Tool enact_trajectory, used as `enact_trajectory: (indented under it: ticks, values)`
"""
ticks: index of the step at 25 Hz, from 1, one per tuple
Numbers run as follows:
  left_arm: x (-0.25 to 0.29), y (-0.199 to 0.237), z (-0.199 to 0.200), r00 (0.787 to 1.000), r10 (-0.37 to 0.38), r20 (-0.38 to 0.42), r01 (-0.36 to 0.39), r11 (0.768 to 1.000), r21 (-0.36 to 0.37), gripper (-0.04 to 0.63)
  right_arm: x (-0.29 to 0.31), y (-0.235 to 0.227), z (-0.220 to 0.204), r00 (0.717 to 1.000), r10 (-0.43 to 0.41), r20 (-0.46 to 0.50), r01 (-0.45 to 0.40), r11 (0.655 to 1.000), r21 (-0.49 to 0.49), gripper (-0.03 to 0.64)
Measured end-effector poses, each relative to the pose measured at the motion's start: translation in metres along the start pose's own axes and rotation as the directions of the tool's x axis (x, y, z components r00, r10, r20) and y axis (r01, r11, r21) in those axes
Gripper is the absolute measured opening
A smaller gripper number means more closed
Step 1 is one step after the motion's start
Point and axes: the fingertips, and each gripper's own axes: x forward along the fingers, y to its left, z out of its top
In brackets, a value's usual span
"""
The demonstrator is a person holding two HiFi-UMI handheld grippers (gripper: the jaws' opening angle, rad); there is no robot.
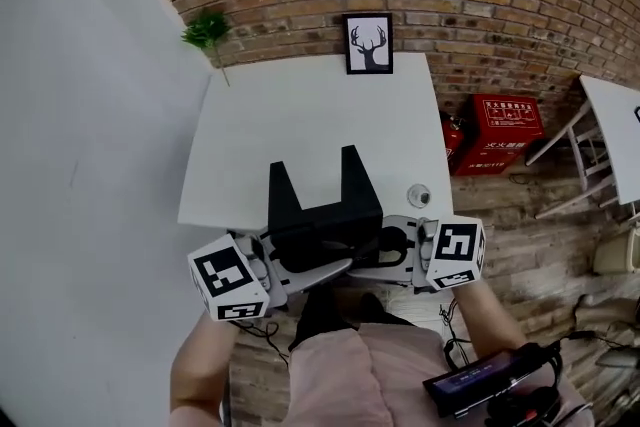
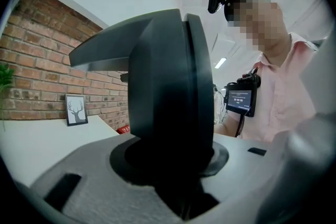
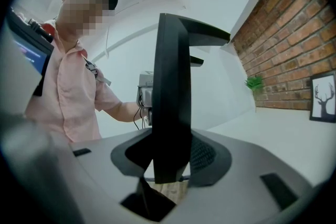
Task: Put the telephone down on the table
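The telephone (image 1: pixel 322 211) is a black block with two prongs pointing up, and it sits over the near edge of the white table (image 1: pixel 300 105). My left gripper (image 1: pixel 300 261) grips its left end and my right gripper (image 1: pixel 386 251) its right end, both shut on it. In the left gripper view the telephone (image 2: pixel 168 92) fills the middle, pinched in the left gripper (image 2: pixel 173 168). The right gripper view shows the telephone (image 3: pixel 170 92) edge-on as a thin dark slab in the right gripper (image 3: pixel 167 165). Whether its underside touches the table is hidden.
A framed deer picture (image 1: pixel 368 43) leans on the brick wall at the table's far edge, with a green plant (image 1: pixel 207 30) at the far left corner. A small round thing (image 1: pixel 419 196) lies near the right front corner. Red boxes (image 1: pixel 505 130) stand on the floor at right.
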Motion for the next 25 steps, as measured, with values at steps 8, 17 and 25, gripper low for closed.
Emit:
enact_trajectory:
  ticks: [8, 17, 25]
  values:
    - [-0.023, 0.069, -0.020, 0.999, -0.050, -0.015, 0.049, 0.997, -0.055, 0.161, 0.040, -0.061, -0.008, 0.999, -0.043, -0.004, 0.043, 0.997, 0.071, 0.167]
    - [-0.054, 0.172, -0.019, 0.986, -0.156, -0.050, 0.152, 0.985, -0.077, 0.161, 0.090, -0.158, 0.008, 0.990, -0.143, -0.001, 0.142, 0.982, 0.127, 0.167]
    - [-0.072, 0.223, 0.023, 0.975, -0.215, -0.054, 0.216, 0.976, 0.005, 0.163, 0.105, -0.210, 0.054, 0.974, -0.226, 0.019, 0.225, 0.972, 0.064, 0.167]
